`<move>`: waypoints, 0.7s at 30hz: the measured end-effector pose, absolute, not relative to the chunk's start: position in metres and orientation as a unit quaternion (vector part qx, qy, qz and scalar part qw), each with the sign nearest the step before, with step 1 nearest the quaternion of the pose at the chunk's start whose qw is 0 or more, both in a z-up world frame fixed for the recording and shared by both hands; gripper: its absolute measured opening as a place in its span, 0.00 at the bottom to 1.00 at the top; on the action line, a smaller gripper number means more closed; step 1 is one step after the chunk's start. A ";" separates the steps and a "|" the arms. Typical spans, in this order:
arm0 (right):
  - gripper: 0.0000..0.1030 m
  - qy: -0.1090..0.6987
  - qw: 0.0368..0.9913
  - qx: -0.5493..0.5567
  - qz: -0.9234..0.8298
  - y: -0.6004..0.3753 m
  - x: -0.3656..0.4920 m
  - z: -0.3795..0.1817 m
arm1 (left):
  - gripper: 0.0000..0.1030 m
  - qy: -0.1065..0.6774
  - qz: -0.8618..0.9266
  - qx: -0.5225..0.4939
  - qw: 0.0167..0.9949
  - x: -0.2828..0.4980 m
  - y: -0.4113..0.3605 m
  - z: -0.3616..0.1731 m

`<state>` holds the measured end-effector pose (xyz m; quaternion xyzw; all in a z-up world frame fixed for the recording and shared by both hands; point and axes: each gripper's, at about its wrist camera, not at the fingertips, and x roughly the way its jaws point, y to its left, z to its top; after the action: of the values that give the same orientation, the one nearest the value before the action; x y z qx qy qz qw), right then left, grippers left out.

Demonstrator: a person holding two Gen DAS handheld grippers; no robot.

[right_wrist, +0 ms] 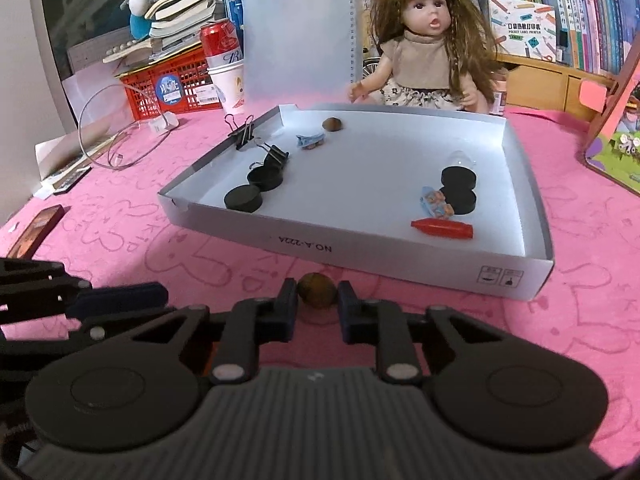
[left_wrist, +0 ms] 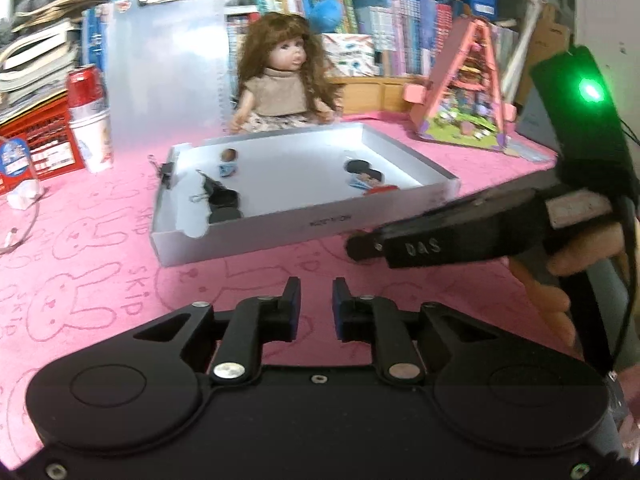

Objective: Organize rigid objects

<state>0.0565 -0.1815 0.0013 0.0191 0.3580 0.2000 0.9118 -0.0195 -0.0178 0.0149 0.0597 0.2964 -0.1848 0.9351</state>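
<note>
Care was the need here: the nut [right_wrist: 317, 294] was round and could squirt out, so a straight lift and a low carry over the tray [right_wrist: 360, 248] wall seemed best. The right gripper [right_wrist: 317, 300] had closed on it, on the cloth just before the tray; the left gripper [left_wrist: 316, 300] was shut, empty

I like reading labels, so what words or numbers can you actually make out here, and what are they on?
"NO.A-222A": upside down on the white box's front wall.
"DAS": on the right claw.
"SKiP": repeated on the pink cloth.
"POCKET LABEL PRINTER": on the carton behind the doll.
Book spines, red can and crate sticker: too blurred.
</note>
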 end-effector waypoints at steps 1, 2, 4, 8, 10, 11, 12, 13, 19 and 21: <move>0.25 0.357 0.912 0.017 0.199 -0.183 0.055 0.002 | 0.19 0.299 -0.193 0.061 0.933 -0.021 -0.019 0.015; 0.25 0.357 0.913 0.013 0.197 -0.183 0.055 0.002 | 0.22 0.300 -0.201 0.064 0.930 -0.022 -0.020 0.014; 0.25 0.356 0.914 0.005 0.193 -0.185 0.053 0.002 | 0.25 0.301 -0.212 0.076 0.927 -0.026 -0.023 0.013; 0.25 0.357 0.915 0.003 0.186 -0.191 0.051 0.002 | 0.26 0.303 -0.231 0.104 0.919 -0.032 -0.030 0.008; 0.25 0.355 0.917 0.002 0.180 -0.194 0.050 0.003 | 0.26 0.307 -0.232 0.123 0.915 -0.033 -0.034 0.003; 0.25 0.354 0.918 0.001 0.176 -0.195 0.050 0.003 | 0.27 0.308 -0.231 0.128 0.914 -0.033 -0.035 0.001; 0.25 0.353 0.919 0.000 0.174 -0.196 0.050 0.003 | 0.27 0.307 -0.230 0.131 0.914 -0.034 -0.036 0.000; 0.25 0.353 0.919 0.000 0.173 -0.197 0.049 0.003 | 0.30 0.306 -0.228 0.131 0.915 -0.035 -0.036 -0.001; 0.25 0.352 0.921 0.001 0.168 -0.202 0.047 0.001 | 0.31 0.315 -0.185 0.125 0.922 -0.026 -0.026 -0.001; 0.25 0.351 0.921 0.001 0.167 -0.202 0.046 0.002 | 0.31 0.317 -0.170 0.122 0.925 -0.022 -0.020 0.000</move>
<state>0.0461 -0.2020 0.0019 0.0007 0.3513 0.1672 0.9212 -0.0223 -0.0201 -0.0001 0.1223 0.3168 -0.1701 0.9251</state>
